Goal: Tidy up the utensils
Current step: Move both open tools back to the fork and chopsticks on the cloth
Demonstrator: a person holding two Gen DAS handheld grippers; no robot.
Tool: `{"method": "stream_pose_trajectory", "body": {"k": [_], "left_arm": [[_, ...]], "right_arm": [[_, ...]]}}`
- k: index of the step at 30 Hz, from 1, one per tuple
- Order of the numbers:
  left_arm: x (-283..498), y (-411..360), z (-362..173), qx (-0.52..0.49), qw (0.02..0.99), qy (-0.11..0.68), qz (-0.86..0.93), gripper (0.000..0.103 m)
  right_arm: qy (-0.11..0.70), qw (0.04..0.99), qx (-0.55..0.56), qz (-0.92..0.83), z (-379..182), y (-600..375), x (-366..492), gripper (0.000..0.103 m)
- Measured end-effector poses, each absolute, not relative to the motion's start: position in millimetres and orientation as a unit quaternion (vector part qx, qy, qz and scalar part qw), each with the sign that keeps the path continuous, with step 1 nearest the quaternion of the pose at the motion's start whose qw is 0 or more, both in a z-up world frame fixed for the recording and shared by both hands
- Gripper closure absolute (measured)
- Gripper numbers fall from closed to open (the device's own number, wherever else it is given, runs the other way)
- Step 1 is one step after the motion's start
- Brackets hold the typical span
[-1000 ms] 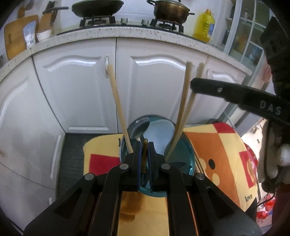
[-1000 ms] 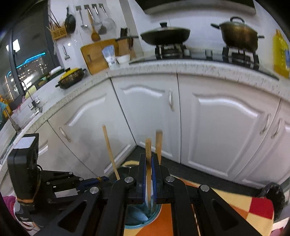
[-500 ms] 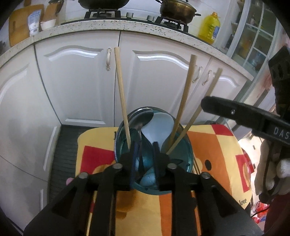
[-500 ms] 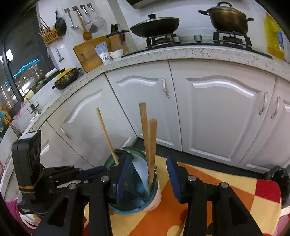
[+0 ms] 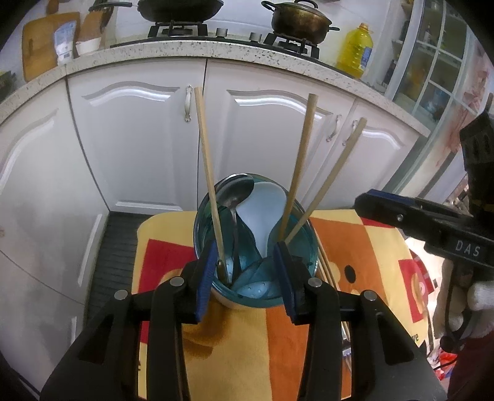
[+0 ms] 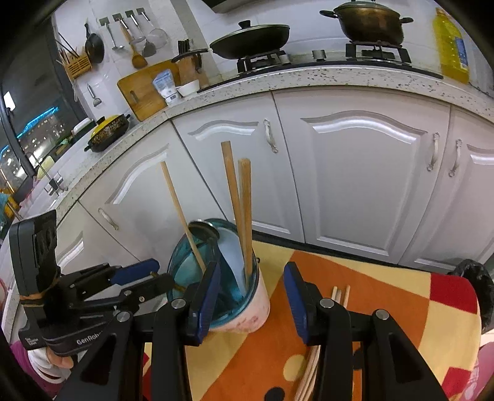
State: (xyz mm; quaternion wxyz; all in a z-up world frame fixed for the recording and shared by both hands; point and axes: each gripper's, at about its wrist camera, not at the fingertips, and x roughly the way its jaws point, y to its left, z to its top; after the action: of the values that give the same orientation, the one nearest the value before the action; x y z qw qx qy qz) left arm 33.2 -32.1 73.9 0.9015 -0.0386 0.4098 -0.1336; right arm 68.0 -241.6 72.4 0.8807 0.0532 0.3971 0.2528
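White cabinets (image 6: 355,172) below a speckled counter (image 6: 339,77). On the hob: black pan (image 6: 250,38) left, bronze pot (image 6: 369,21) right. Yellow oil bottle (image 5: 353,51) at the counter's right end. Cutting board (image 6: 143,88) leaning on the wall, white bowl (image 6: 188,89) beside it. Ladles (image 6: 136,40) hanging above. Yellow casserole (image 6: 108,131) further left. Orange-and-red patterned cloth (image 5: 247,345) in front.

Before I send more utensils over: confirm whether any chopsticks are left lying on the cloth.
Yes: in the right wrist view, loose chopsticks lie on the cloth, right of the holder.
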Motion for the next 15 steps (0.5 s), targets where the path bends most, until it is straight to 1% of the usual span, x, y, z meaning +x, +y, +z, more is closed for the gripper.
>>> {"method": "stream_pose_trajectory", "body": {"k": [4, 6, 8, 15], "left_arm": [[23.8, -35.8, 77.6, -0.035, 0.904, 0.404, -0.136, 0.065], [18.4, -37.6, 79.8, -0.033, 0.906, 0.400, -0.137, 0.063], [13.5, -38.5, 81.0, -0.036, 0.905, 0.399, -0.142, 0.063], [-4.5, -39.2, 88.5, -0.044, 0.909, 0.387, -0.150, 0.062]], "right_arm": [[0.403, 0.882, 0.047, 0.240, 68.5, -250.7, 55.3, 0.062], [0.409, 0.881, 0.044, 0.232, 63.4, -257.8, 48.6, 0.062], [0.416, 0.881, 0.042, 0.223, 56.9, -266.2, 42.5, 0.062], [0.470, 0.866, 0.037, 0.165, -2.5, -301.7, 33.9, 0.062]]}}
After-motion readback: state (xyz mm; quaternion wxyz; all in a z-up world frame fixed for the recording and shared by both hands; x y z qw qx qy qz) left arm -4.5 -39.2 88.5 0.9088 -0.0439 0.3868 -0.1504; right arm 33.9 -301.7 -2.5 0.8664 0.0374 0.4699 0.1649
